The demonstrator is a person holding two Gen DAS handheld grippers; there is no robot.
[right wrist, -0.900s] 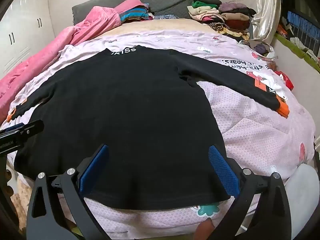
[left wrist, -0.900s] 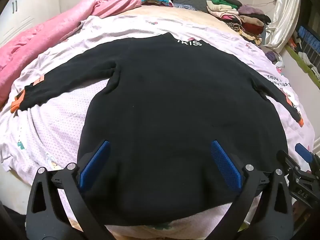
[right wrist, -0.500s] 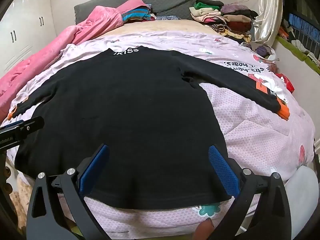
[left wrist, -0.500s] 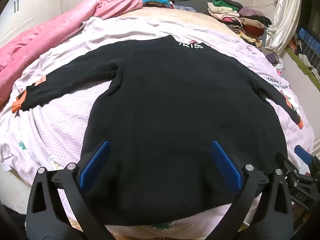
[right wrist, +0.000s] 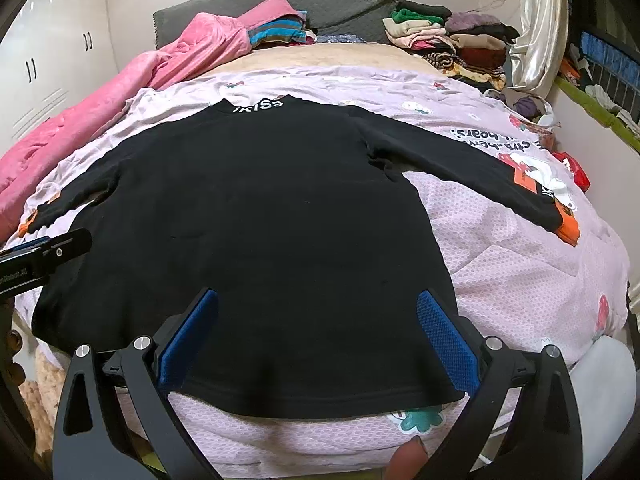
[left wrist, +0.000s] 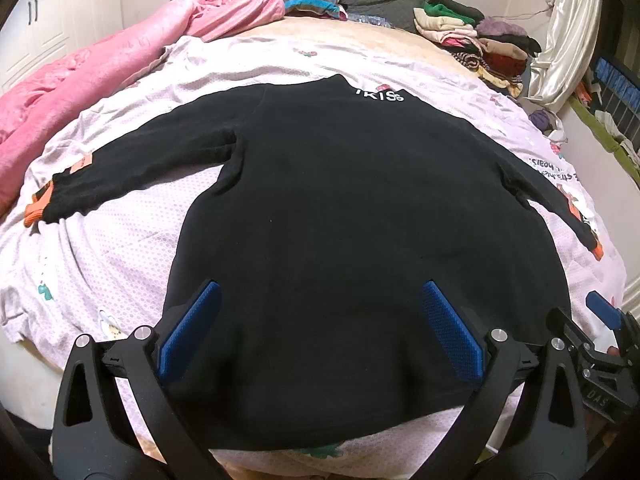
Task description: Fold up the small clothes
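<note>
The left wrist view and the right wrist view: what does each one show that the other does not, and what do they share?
Only the left wrist view shows the left gripper whole, open above the hem, and the left sleeve laid out in full. Only the right wrist view shows the right gripper whole, open, the right sleeve in full with its orange cuff, and a fingertip at the bottom. Both show the black sweater spread flat on the lilac quilt, the pink blanket and the clothes pile.

A home bedroom: bed (left wrist: 132,248) (pink quilt (left wrist: 100,76)); probably wardrobe doors (right wrist: 44,72); folded clothes (right wrist: 452,44).
</note>
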